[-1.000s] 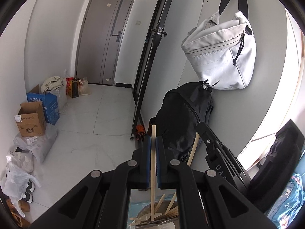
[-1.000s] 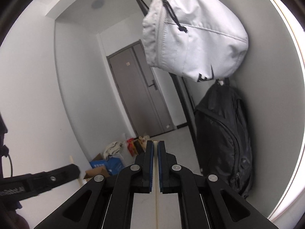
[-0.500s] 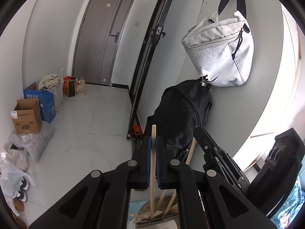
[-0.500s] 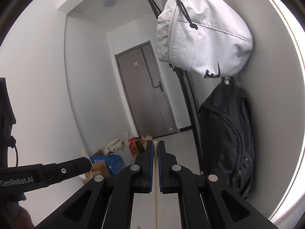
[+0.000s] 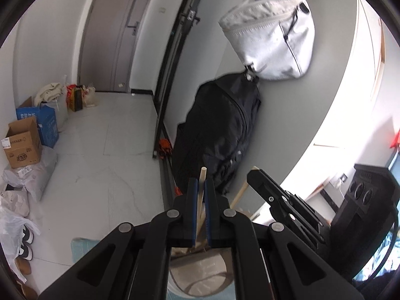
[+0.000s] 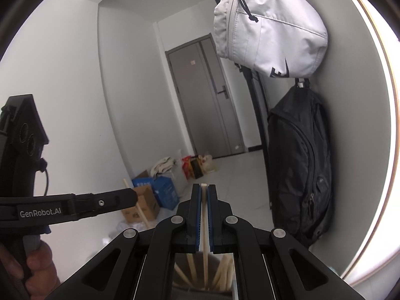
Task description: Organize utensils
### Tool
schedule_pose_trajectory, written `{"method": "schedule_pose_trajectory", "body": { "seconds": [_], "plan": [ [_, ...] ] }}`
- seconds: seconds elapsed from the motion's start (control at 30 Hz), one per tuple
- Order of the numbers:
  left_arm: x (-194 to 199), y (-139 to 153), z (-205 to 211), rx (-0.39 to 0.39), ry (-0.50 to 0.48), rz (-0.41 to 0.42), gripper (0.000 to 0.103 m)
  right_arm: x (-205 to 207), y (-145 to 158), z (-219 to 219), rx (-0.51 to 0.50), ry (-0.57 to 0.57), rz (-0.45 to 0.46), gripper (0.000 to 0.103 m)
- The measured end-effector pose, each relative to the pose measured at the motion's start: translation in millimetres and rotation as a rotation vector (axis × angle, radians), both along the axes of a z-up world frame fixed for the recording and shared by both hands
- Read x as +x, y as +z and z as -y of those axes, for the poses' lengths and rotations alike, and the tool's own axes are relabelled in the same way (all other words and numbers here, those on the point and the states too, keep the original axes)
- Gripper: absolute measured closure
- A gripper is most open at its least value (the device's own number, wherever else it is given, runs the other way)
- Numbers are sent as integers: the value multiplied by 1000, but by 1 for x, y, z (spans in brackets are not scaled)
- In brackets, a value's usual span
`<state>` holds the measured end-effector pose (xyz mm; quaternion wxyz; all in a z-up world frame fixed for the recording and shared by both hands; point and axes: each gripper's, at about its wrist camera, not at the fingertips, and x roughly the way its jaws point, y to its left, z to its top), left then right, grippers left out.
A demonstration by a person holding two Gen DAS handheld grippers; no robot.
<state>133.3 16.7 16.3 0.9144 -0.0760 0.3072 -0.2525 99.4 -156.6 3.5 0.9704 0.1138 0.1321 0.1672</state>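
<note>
Both grippers have dropped and tipped down since the earlier frames; the round holder now shows more under each one, and the hallway bags sit higher in view.

Left chopstick [image 5: 201, 190] is a pale wooden stick, clamped between the blue pads of the left gripper [image 5: 200, 185], jaws clenched on it, tip poking up past the fingertips, lower end running down toward the holder [image 5: 200, 272]. Right chopstick [image 6: 204, 215] is pinched the same way in the right gripper [image 6: 204, 192], jaws tight on it, top end just clearing the pads, lower end going down among the loose chopsticks [image 6: 223, 272] standing tilted in the holder's mouth. Whether either held stick touches the holder's bottom, cannot tell.

In the left wrist view the right gripper sits just beside, to the right, its stick slanting down. In the right wrist view the left gripper comes in from the left edge with its stick angled across, and a hand [image 6: 30, 267] grips its handle at lower left.

Holder stands on a light teal mat [image 5: 82, 252].

Beyond: black backpack [image 5: 220, 130] against the grey wall, white bag [image 5: 272, 40] hanging above it, grey door [image 6: 205, 100] at the hall's end, cardboard boxes [image 5: 22, 145] and bags along the left wall on pale tiled floor.
</note>
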Motion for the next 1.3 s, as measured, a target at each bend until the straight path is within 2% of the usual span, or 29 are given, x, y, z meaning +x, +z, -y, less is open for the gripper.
{"method": "schedule_pose_trajectory", "body": {
  "seconds": [0.17, 0.2, 0.23, 0.27, 0.3, 0.33, 0.37, 0.4, 0.5, 0.53, 0.67, 0.73, 0.97, 1.03, 1.1, 1.3],
  "plan": [
    [-6, -4, 7, 2, -56, -72, 100, -12, -7, 0, -12, 71, -71, 96],
    [-6, -4, 6, -7, -60, -93, 98, -14, -8, -1, -22, 77, -90, 96],
    [-7, -3, 6, -8, -50, -119, 91, -18, -10, -1, -32, 74, -106, 92],
    [-8, -2, 4, -8, -35, -133, 87, -20, -11, 0, -31, 76, -120, 85],
    [-11, -1, 1, -13, -24, -134, 81, -23, -13, 3, -19, 82, -145, 68],
    [-17, 3, -2, -22, -1, -124, 71, -29, -13, 8, 4, 87, -154, 53],
    [-23, 6, -4, -25, 21, -111, 63, -38, -11, 14, 25, 85, -147, 50],
    [-29, 9, -7, -32, 36, -97, 51, -45, -8, 17, 28, 74, -137, 49],
    [-55, 24, -13, -53, 95, -11, 38, -68, 2, 28, 34, 54, -114, 30],
    [-61, 27, -12, -39, 119, 6, 35, -75, 5, 31, 41, 50, -106, 29],
    [-87, 36, -12, -31, 168, 53, 33, -100, 15, 39, 26, 47, -78, 24],
    [-95, 37, -11, -26, 186, 56, 31, -111, 21, 41, 15, 40, -56, 16],
    [-118, 38, -7, 15, 243, 66, 29, -136, 32, 44, 5, 34, -23, 7],
    [-124, 38, -7, 25, 257, 72, 23, -140, 35, 44, 3, 35, -12, 3],
    [-132, 38, -7, 31, 269, 84, 18, -143, 37, 43, -6, 37, -1, 2],
    [-147, 31, -7, 59, 308, 116, 17, -159, 30, 41, -22, 59, 2, 0]
  ]
}}
